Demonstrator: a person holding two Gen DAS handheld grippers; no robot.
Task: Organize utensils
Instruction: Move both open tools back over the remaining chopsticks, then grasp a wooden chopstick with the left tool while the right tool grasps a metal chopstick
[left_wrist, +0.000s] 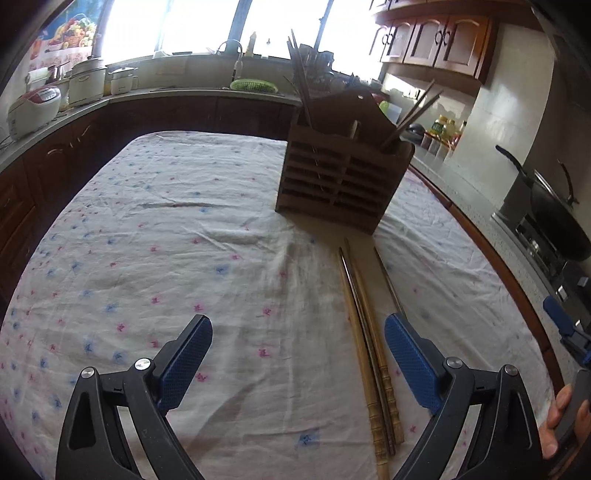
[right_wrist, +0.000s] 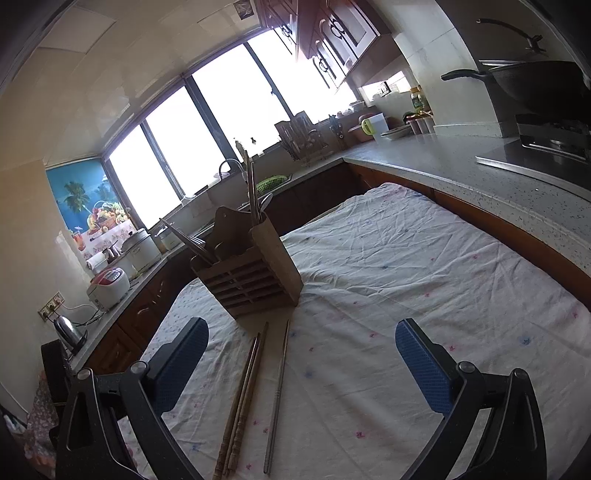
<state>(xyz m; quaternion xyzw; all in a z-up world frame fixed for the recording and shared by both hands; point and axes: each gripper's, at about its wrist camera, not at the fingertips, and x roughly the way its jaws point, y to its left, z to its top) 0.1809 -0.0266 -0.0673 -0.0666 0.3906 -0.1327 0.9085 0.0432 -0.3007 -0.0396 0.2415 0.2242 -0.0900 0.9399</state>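
Note:
A brown wooden utensil holder (left_wrist: 341, 177) stands on the floral tablecloth (left_wrist: 166, 258) with chopsticks sticking up from its compartments; it also shows in the right wrist view (right_wrist: 255, 273). Several chopsticks (left_wrist: 365, 350) lie on the cloth in front of it: bamboo ones and a dark one close together, and a thin metal one (right_wrist: 277, 391) apart to the right. The bamboo ones show in the right wrist view (right_wrist: 242, 398). My left gripper (left_wrist: 298, 354) is open above the cloth, the chopsticks just inside its right finger. My right gripper (right_wrist: 301, 363) is open, with the chopsticks between its fingers.
A grey counter (right_wrist: 480, 173) with a stove and black wok (right_wrist: 535, 86) runs along the right of the table. Rice cookers (left_wrist: 35, 109) and a sink stand on the far counter under the windows. The right gripper's blue tip (left_wrist: 561, 321) shows at the left view's right edge.

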